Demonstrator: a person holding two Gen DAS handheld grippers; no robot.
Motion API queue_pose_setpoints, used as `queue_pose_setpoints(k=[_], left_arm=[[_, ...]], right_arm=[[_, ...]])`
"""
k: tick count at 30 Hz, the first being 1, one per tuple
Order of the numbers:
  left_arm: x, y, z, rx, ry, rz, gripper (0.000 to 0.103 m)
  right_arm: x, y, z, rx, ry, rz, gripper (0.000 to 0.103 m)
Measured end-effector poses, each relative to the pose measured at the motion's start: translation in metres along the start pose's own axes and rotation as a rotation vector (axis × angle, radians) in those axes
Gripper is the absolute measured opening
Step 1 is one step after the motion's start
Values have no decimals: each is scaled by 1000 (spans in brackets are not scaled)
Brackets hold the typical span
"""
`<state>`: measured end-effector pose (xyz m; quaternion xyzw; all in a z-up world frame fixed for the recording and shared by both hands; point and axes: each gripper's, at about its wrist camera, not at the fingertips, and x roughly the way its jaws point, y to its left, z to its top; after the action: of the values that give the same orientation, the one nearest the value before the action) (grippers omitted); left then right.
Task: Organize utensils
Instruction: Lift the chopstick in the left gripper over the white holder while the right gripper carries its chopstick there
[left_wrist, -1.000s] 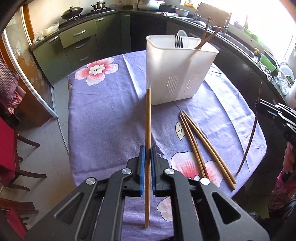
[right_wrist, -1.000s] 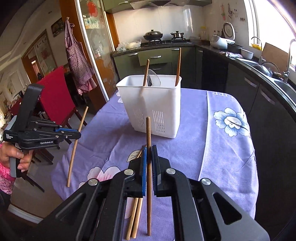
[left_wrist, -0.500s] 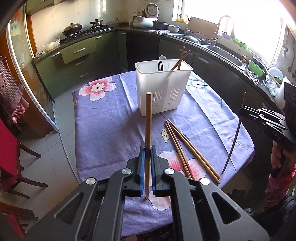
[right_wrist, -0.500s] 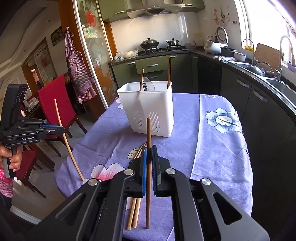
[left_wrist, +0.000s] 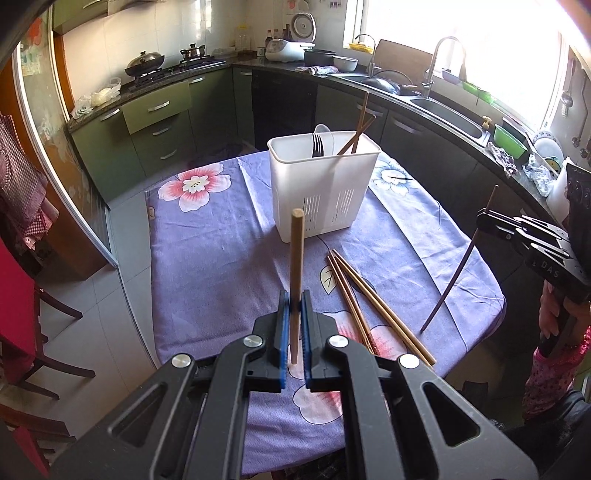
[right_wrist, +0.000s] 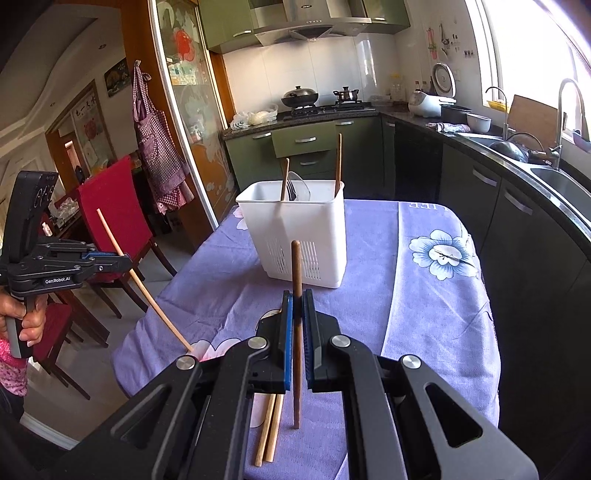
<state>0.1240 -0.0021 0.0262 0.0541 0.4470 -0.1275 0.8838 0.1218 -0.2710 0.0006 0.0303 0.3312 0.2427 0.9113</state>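
Standing nearly upright between the blue pads of the left hand-held gripper (left_wrist: 294, 302), a pale wooden chopstick (left_wrist: 296, 258) is clamped tight, its blunt end raised above the worktop (left_wrist: 207, 266) with the purple flowered cloth. The right hand-held gripper (right_wrist: 297, 306) is closed just as firmly on a darker chopstick (right_wrist: 296, 280), which runs up between its pads and down below them toward the cloth. Both held sticks are clear of the worktop and well short of the white utensil basket (left_wrist: 321, 192), which stands on the far half of the cloth. Inside the basket a dark fork (left_wrist: 317, 144) and a white spoon (left_wrist: 325, 130) stand in one compartment, and two chopsticks (left_wrist: 360, 127) lean crossed in another. Between the left hand-held gripper and the basket, a loose bundle of chopsticks (left_wrist: 369, 302) lies flat on the cloth, fanned slightly at the far end. At the edges of both views a person's hand (right_wrist: 27, 317) grips a handle, with a pink patterned sleeve (left_wrist: 550, 373) below. Green kitchen cabinets (left_wrist: 155, 125) ring the room and a red chair (right_wrist: 114, 206) stands beside the worktop.
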Motion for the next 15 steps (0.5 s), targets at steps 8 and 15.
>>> queue_pose_setpoints(k=[8,15], left_arm=[[-1,-1,19,-1,-11,-22,6],[-13,-2,51,-3,-43,-54,6]], right_arm=[[-4,4,22,-23,-26,0,6],[-13,7,64,-52,-66,-4,6]])
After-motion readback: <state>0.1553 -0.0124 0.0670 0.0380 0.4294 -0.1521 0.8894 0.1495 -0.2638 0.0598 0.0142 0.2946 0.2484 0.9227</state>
